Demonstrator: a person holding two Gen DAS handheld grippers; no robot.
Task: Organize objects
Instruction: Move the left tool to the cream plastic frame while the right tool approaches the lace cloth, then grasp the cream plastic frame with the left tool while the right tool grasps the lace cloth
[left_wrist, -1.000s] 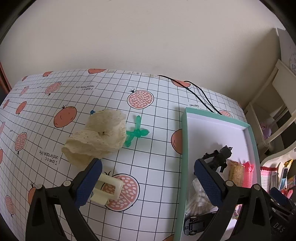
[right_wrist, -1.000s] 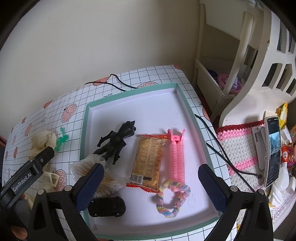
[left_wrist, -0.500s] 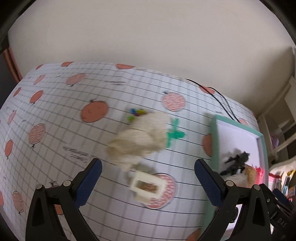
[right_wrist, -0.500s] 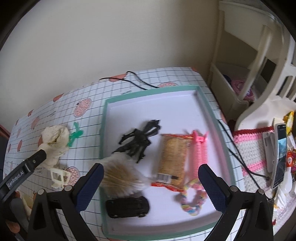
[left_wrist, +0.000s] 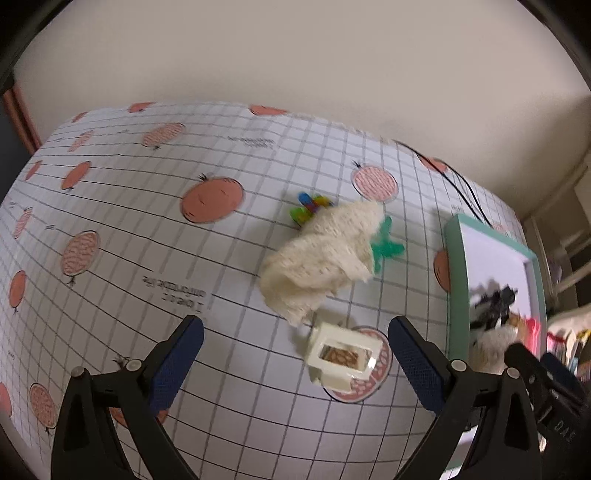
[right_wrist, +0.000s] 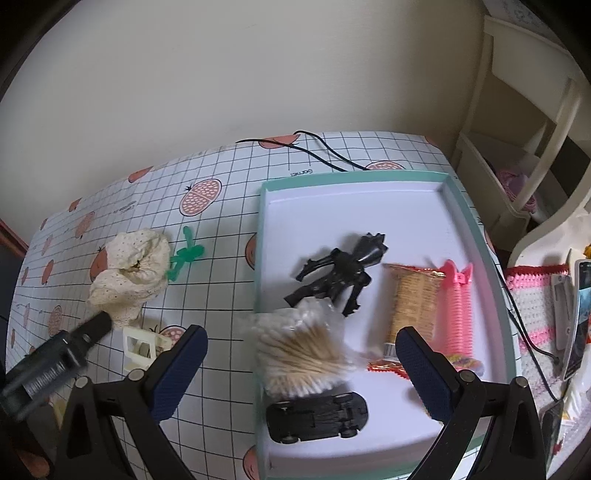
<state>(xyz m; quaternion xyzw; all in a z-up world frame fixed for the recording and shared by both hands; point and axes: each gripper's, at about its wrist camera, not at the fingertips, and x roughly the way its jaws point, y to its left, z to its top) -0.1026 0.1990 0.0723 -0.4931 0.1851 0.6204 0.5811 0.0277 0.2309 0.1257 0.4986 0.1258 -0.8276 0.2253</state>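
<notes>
On my bench (left_wrist: 155, 236), a cream plastic frame (left_wrist: 341, 356), boxy and open in the middle, lies on a printed fruit disc just ahead of my left hand-held gripper (left_wrist: 295, 363), whose blue ribbed pads (left_wrist: 177, 360) stand wide apart with nothing between them. Just beyond the frame and touching its far corner sits a crumpled cream cloth (left_wrist: 321, 264), knobbly and soft. A green pronged plastic piece (left_wrist: 386, 245) pokes out at the cloth's right, and a small many-coloured plastic piece (left_wrist: 308, 208) shows behind it.

To the right is a shallow rectangular tray (right_wrist: 469, 236), teal-rimmed with a white floor. In it lie a spiky black figure (right_wrist: 340, 273), a clear bag of cotton swabs (right_wrist: 301, 354), a black toy car (right_wrist: 317, 415) upside down, a packet of biscuits (right_wrist: 412, 304), a ribbed pink clip (right_wrist: 456, 306) and a pastel fuzzy ring (right_wrist: 463, 360), partly hidden. My right hand-held gripper (right_wrist: 301, 369) hovers over the tray's near end, spread wide and empty.

A thin black cable (right_wrist: 321, 153) runs across the gridded, fruit-printed bench cover behind the tray.
</notes>
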